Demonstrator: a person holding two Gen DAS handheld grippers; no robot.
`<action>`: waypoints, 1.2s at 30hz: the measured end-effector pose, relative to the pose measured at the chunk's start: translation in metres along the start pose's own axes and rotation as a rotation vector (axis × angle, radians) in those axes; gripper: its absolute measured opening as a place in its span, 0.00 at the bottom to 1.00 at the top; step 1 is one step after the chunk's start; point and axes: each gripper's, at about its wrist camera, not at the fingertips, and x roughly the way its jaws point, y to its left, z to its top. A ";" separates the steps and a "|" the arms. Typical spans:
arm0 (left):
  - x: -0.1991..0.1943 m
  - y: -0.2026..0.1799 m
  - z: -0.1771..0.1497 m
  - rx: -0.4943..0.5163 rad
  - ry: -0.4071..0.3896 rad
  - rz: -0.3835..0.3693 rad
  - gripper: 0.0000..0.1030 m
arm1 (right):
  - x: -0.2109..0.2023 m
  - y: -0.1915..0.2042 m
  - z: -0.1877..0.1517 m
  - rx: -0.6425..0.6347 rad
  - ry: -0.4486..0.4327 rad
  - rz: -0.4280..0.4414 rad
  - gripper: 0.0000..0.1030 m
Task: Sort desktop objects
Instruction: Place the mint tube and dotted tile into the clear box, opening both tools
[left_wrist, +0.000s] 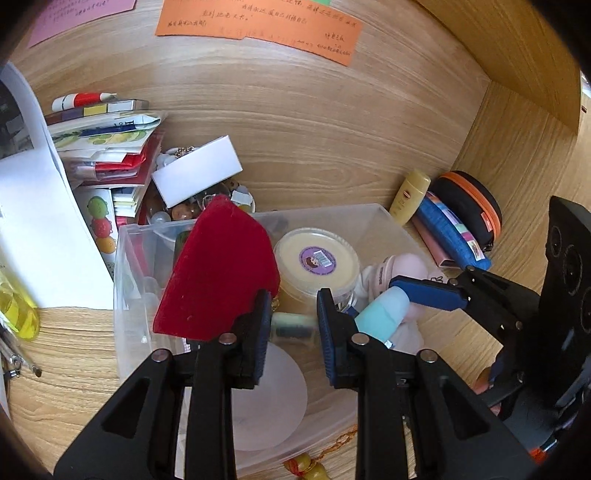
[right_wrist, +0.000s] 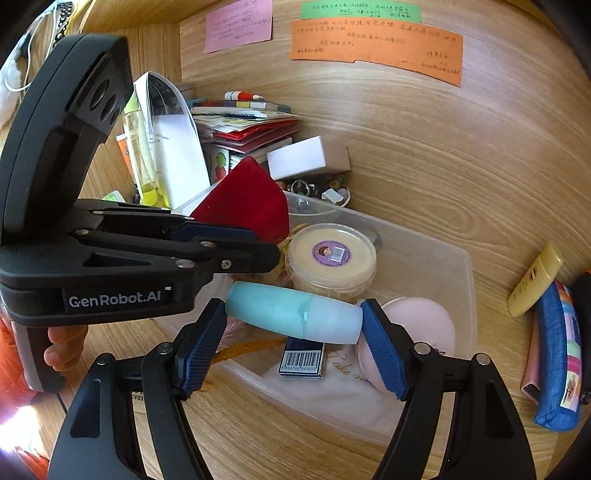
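A clear plastic bin (left_wrist: 122, 258) (right_wrist: 469, 273) stands on the wooden desk. My right gripper (right_wrist: 293, 314) hovers over it, shut end to end on a teal tube (right_wrist: 295, 314) (left_wrist: 384, 314) held crosswise. My left gripper (left_wrist: 293, 306) (right_wrist: 273, 251) reaches into the bin from the left with its jaws narrow. A small pale green item (left_wrist: 295, 325) spans the gap between its pads. A red velvet piece (left_wrist: 218, 273) (right_wrist: 243, 199) stands against the outer side of its left finger and rises above the rim. A cream jar (left_wrist: 317, 262) (right_wrist: 332, 254) and a pink puff (right_wrist: 421, 317) lie in the bin.
A barcoded box (right_wrist: 301, 360) lies in the bin. To the right are a yellow bottle (right_wrist: 535, 280), a blue pencil case (right_wrist: 557, 362) and a black zip case (left_wrist: 469, 206). Stacked booklets (left_wrist: 107, 147), a white box (left_wrist: 199, 173) and trinkets crowd the back left. A hand (right_wrist: 62, 347) holds the left gripper.
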 end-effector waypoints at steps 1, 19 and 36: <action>-0.001 0.001 0.000 -0.002 -0.004 0.001 0.23 | 0.000 0.000 0.000 0.004 0.001 0.001 0.69; -0.045 0.001 0.004 0.034 -0.141 0.095 0.44 | -0.029 0.002 0.006 0.029 -0.046 -0.031 0.77; -0.096 0.000 -0.040 0.114 -0.160 0.227 0.92 | -0.067 0.007 -0.013 0.074 -0.040 -0.110 0.85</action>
